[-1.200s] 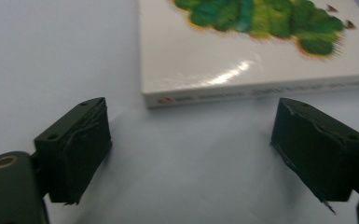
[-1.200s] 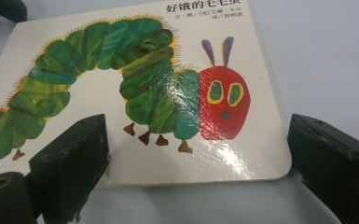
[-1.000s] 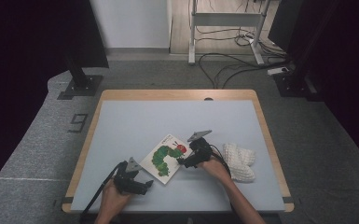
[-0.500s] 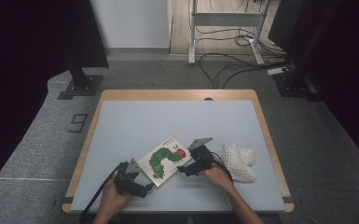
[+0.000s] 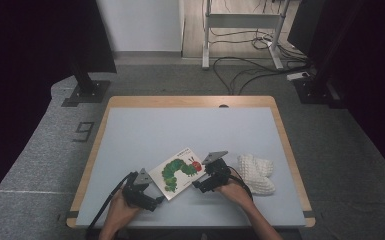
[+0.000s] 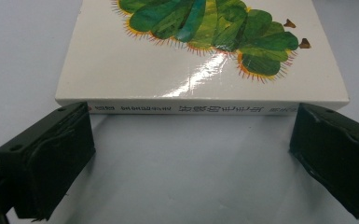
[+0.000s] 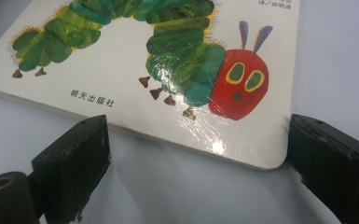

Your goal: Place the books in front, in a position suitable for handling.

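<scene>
Lying flat near the table's (image 5: 130, 125) front edge, the glossy white caterpillar-cover board book (image 5: 180, 172) looks stiff, light and slick, best pinched at its spine edge, between the left gripper (image 6: 191, 140) and right gripper (image 7: 198, 158), both spread wide and empty.

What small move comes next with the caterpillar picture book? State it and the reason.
Probably ease the left gripper forward so its jaws straddle the spine of the white glossy caterpillar picture book. Its jaws have just been opening, stand wide with nothing between them, and the spine lies just ahead. The right gripper is open at the book's rounded corner.
</scene>
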Tool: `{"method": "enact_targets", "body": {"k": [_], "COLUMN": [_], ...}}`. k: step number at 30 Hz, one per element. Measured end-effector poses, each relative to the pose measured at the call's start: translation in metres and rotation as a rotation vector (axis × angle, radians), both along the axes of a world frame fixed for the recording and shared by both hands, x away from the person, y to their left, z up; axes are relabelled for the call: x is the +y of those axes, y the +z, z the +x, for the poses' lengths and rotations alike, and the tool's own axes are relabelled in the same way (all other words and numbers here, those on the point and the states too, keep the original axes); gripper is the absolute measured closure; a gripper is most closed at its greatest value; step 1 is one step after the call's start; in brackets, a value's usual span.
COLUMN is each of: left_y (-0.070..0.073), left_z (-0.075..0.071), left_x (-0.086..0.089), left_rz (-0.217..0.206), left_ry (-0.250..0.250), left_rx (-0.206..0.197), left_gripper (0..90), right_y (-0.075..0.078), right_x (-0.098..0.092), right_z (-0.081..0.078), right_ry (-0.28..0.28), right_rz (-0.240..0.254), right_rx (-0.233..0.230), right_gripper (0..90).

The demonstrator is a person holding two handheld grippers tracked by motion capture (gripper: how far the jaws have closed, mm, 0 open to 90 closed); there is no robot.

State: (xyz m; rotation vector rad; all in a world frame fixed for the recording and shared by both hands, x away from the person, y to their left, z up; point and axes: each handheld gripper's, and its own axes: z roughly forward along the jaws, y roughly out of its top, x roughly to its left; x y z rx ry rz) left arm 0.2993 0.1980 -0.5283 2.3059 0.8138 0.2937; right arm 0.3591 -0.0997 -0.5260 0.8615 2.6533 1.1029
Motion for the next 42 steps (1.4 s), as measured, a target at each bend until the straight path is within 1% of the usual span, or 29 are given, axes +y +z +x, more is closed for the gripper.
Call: {"method": "enact_targets", "body": {"k": [2, 6, 11, 13, 15, 17, 19, 24, 29, 39, 42], "left_y": [0.000, 0.001, 0.002, 0.002, 0.002, 0.000, 0.000, 0.000, 0.000, 0.000, 0.000], "left_z": [0.000, -0.002, -0.006, -0.008, -0.008, -0.007, -0.007, -0.007, -0.007, -0.007, -0.007], "left_x": [0.000, 0.004, 0.015, 0.020, 0.025, 0.028, 0.028, 0.028, 0.028, 0.028, 0.028], "left_rz": [0.001, 0.003, 0.013, 0.023, 0.014, -0.005, 0.000, -0.004, -0.005, -0.006, -0.006], "left_ry": [-0.001, 0.003, 0.038, 0.056, 0.070, 0.079, 0.078, 0.078, 0.079, 0.078, 0.078], "left_rx": [-0.002, 0.000, -0.009, -0.017, -0.014, 0.000, -0.001, 0.000, -0.001, 0.000, 0.000], "left_gripper": [0.0, 0.0, 0.0, 0.0, 0.0, 0.0, 0.0, 0.0, 0.0, 0.0, 0.0], "right_y": [0.002, 0.009, 0.021, 0.027, 0.033, 0.039, 0.043, 0.053, 0.060, 0.068, 0.068], "right_x": [0.000, -0.002, -0.003, -0.005, -0.009, -0.014, -0.019, -0.034, -0.050, -0.090, -0.100], "right_z": [-0.002, -0.006, -0.010, -0.012, -0.013, -0.015, -0.016, -0.018, -0.019, -0.021, -0.022], "right_ry": [0.006, 0.015, 0.024, 0.024, 0.023, 0.019, 0.010, -0.012, -0.033, -0.132, -0.166], "right_rz": [-0.013, -0.006, -0.005, 0.003, 0.011, 0.016, 0.016, 0.020, 0.021, 0.002, -0.002], "right_rx": [-0.009, -0.024, -0.051, -0.058, -0.074, -0.085, -0.096, -0.119, -0.128, -0.167, -0.162], "right_gripper": [6.1, 4.9, 2.5, 2.4, 2.4, 2.6, 3.0, 3.2, 3.2, 4.0, 4.0]}}
